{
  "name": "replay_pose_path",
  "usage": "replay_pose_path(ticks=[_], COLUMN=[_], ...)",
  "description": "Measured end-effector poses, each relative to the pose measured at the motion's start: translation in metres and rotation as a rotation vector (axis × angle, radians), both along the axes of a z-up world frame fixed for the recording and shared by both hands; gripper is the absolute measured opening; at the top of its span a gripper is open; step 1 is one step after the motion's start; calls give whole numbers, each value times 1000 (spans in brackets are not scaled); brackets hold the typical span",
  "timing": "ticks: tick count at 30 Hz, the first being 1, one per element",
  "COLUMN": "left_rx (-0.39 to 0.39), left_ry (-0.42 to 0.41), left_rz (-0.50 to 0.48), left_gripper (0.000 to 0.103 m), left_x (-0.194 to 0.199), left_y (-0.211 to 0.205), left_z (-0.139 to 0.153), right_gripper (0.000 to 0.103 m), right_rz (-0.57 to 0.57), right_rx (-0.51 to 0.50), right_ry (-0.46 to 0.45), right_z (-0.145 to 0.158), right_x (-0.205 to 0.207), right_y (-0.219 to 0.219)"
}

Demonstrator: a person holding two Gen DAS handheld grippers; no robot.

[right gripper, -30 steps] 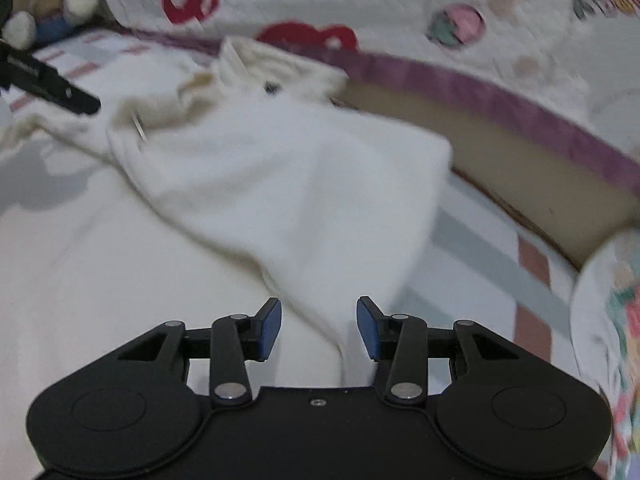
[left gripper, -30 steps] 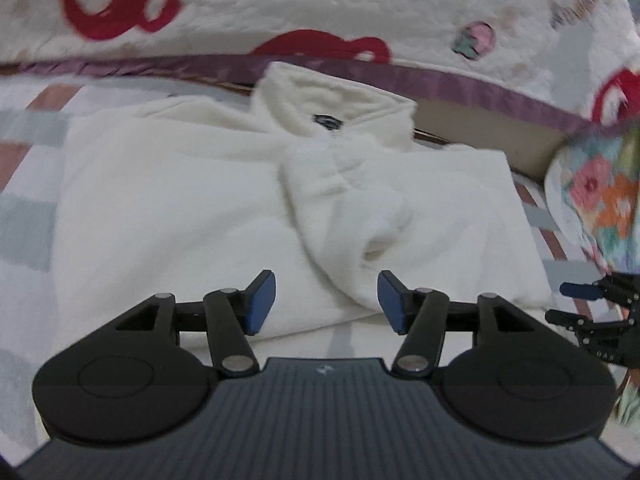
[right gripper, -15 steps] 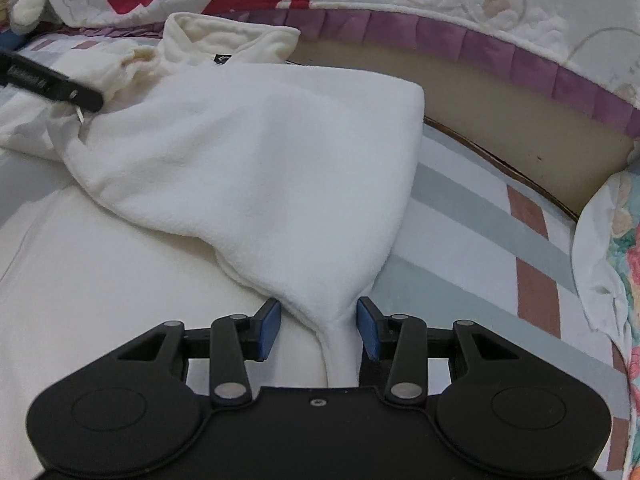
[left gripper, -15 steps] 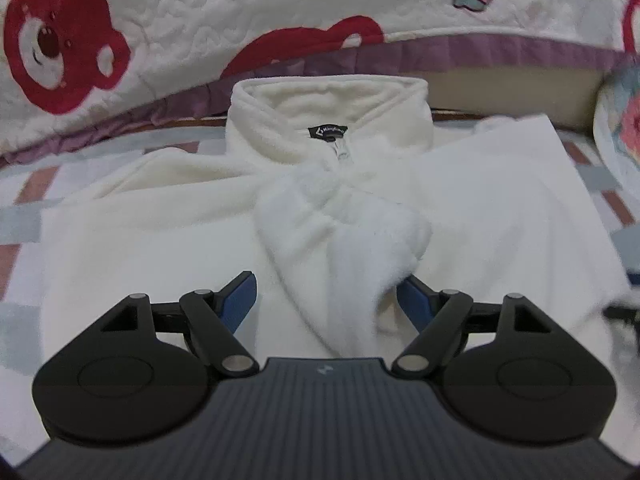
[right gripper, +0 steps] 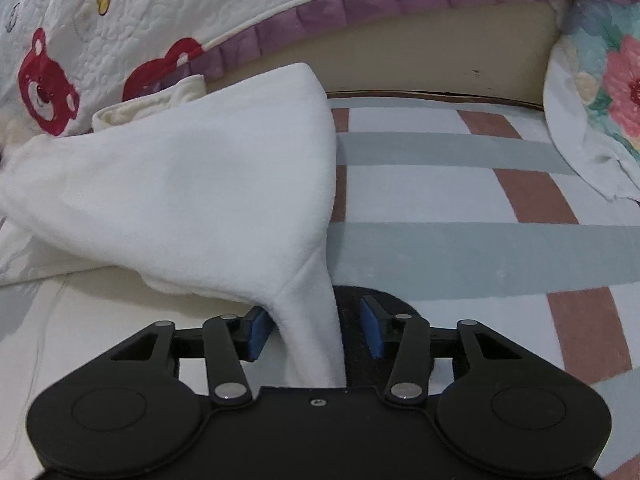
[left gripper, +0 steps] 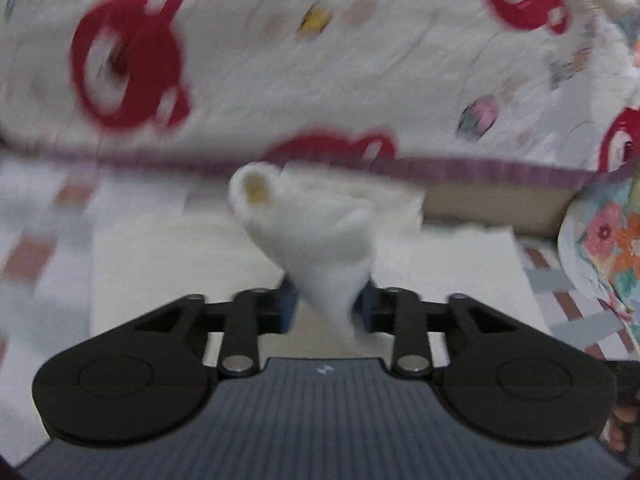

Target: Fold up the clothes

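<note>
The white fleece jacket point(right gripper: 192, 184) lay spread on the striped bed sheet point(right gripper: 460, 248), below a quilt point(right gripper: 120, 8) printed with red bears. The left gripper point(left gripper: 326, 306) held a bunched sleeve point(left gripper: 316, 236) of the jacket between its blue pads, lifted so the cuff opening faced the camera; that view was blurred, so the grip looked closed on the cloth but the contact itself was hard to see. The right gripper point(right gripper: 316, 330) had a fold of the jacket running down between its fingers, yet the pads stood apart from the cloth on both sides, a gap showing at each. A floral pillow point(right gripper: 600, 92) sat at the right edge.
</note>
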State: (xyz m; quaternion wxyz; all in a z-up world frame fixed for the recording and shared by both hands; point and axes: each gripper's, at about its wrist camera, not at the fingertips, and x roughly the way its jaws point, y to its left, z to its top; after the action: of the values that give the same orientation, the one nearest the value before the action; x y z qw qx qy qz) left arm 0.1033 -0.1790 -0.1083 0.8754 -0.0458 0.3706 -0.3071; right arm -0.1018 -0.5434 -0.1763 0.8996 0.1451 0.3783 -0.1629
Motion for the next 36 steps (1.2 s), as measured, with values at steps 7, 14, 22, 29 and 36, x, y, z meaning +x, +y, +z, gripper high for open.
replay_pose_path(ticks=[7,14,22,29,36], left_rx=[-16,28,207,222,263], left_ry=[181,138,141,105,118], left_rz=[82,13,51,77,21], left_gripper=[46,49,49,49,61], left_x=[2,4,4,-11,-57], left_y=[51,42,49,83,136], left_z=[-40,-35,-36,0,50], right_gripper=[43,43,45,49,53], right_rz=[-18,-56,-44,-18,-9], right_rx=[-13,-47,-64,73,292], right_ry=[6,23,58,40,-30], right_z=[0,9,7,6,17], right_x=[-1,-8,-11,-17,-41], right_y=[0,-6,-17,-28,-31])
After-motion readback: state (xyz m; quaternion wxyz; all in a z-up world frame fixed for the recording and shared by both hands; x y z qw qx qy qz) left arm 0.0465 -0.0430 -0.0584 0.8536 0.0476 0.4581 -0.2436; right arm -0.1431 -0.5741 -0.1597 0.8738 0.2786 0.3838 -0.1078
